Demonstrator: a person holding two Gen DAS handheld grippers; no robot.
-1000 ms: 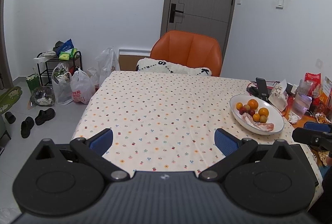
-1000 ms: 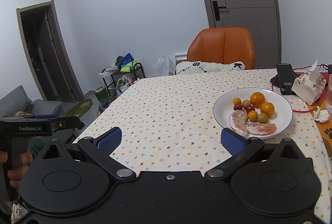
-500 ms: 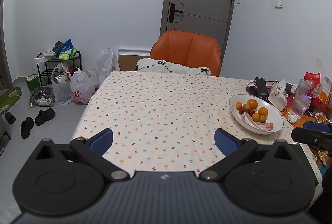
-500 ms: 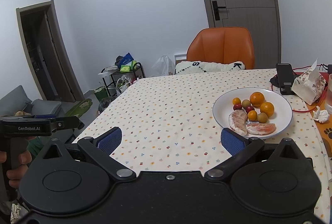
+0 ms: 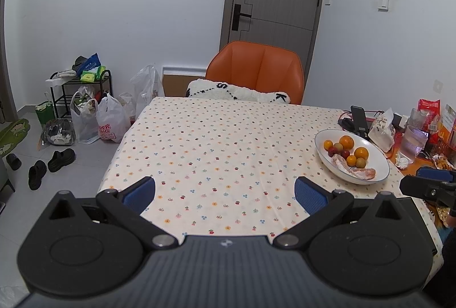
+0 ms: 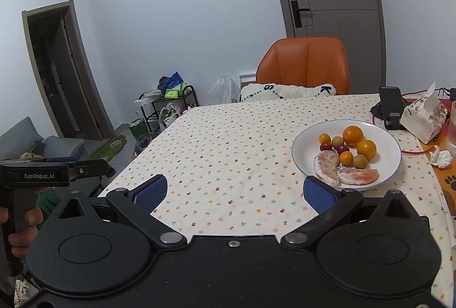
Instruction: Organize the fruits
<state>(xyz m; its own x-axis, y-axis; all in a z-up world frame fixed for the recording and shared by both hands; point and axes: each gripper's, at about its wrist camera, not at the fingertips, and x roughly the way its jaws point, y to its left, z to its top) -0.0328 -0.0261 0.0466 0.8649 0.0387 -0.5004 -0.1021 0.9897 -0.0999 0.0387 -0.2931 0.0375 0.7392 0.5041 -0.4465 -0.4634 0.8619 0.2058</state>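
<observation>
I am holding both grippers back over the near edge of the counter (image 5: pixel 216 142), which is covered in a cream, flower-dotted cloth. The left gripper (image 5: pixel 225 191) is standing with its blue-padded jaws spread wide and nothing between them; the right gripper (image 6: pixel 235 189) is showing the same, wide apart and carrying nothing.

All the fruit I am seeing is lying in the shallow white round plate (image 6: pixel 302 158) on the right side of the counter: 2 large oranges (image 6: pixel 352 135), 2 peeled pink citrus segments (image 6: pixel 326 168) at the near rim, and several small orange, red and greenish-brown fruits between them. No fruit is lying loose on the cloth. That fits either fruit already gathered or a plate waiting to be sorted; I cannot settle which.

The right wrist view is looking down into the plate and showing each fruit apart, plus a hand (image 6: pixel 20 228) gripping the left handle. The left wrist view is showing the plate (image 5: pixel 327 162) obliquely, with what is probably a ribbed clear glass (image 5: pixel 413 143) beyond it.
</observation>
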